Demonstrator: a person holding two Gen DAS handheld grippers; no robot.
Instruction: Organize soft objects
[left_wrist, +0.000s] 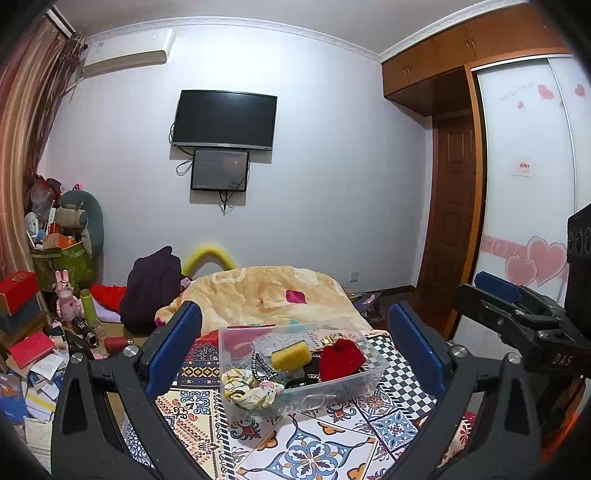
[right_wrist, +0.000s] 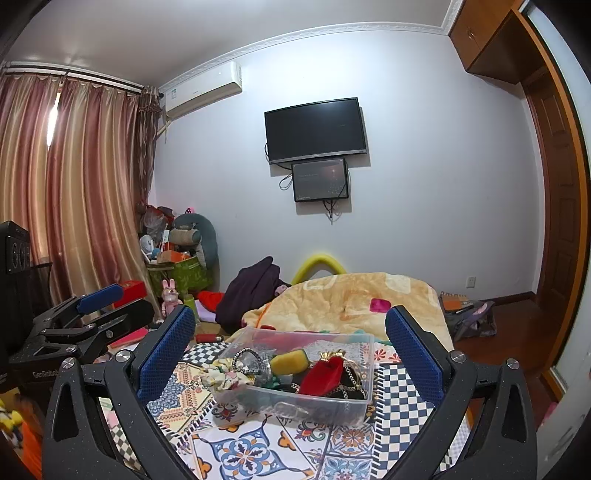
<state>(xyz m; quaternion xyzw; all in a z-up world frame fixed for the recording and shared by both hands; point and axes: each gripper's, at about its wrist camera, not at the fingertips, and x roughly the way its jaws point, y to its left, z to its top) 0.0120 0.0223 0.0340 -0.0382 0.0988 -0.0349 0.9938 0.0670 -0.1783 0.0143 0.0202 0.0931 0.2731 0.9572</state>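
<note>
A clear plastic bin (left_wrist: 364, 380) (right_wrist: 345, 406) sits on a patterned cloth on the bed. In it lie a yellow sponge (left_wrist: 291, 355) (right_wrist: 289, 362), a red velvet pouch (left_wrist: 341, 359) (right_wrist: 322, 376), a floral scrunchie (left_wrist: 247, 389) (right_wrist: 221, 376), and dark chains and bands. My left gripper (left_wrist: 295, 347) is open and empty, its jaws wide on either side of the bin, held short of it. My right gripper (right_wrist: 290, 343) is likewise open and empty before the bin. Each gripper shows at the edge of the other's view (left_wrist: 517, 306) (right_wrist: 92, 314).
The patterned cloth (left_wrist: 314, 450) covers the near bed; a yellow blanket (left_wrist: 266, 291) lies beyond the bin. A dark garment (left_wrist: 151, 288) and clutter with books and boxes (left_wrist: 29, 339) stand at the left. A wardrobe (left_wrist: 524, 177) is on the right.
</note>
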